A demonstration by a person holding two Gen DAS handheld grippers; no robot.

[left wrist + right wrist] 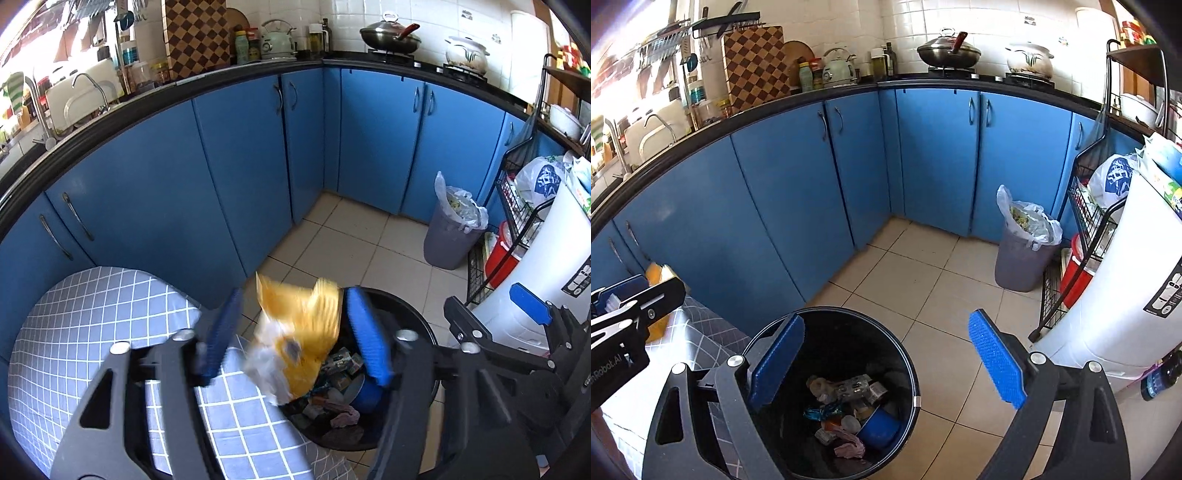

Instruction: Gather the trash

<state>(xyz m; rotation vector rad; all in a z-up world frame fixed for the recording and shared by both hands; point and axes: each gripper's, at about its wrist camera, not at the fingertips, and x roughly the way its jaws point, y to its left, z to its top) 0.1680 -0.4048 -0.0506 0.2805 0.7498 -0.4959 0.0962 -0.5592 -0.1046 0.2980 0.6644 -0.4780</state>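
A yellow wrapper with clear plastic (299, 336) is blurred between the spread blue pads of my left gripper (295, 336), over the edge of the black trash bin (413, 310); neither pad presses on it. The bin (908, 354) stands on the floor and holds several pieces of trash (846, 410). My right gripper (886, 362) is open and empty above the bin. It also shows at the right of the left wrist view (532, 310). The left gripper (631, 299) shows at the left edge of the right wrist view with a bit of yellow behind it.
A table with a grey checked cloth (96, 325) stands left of the bin. Blue cabinets (236, 162) line the back. A grey bin with a bag (1023, 243), a wire rack (1086, 229) and a white appliance (1123, 280) stand at the right.
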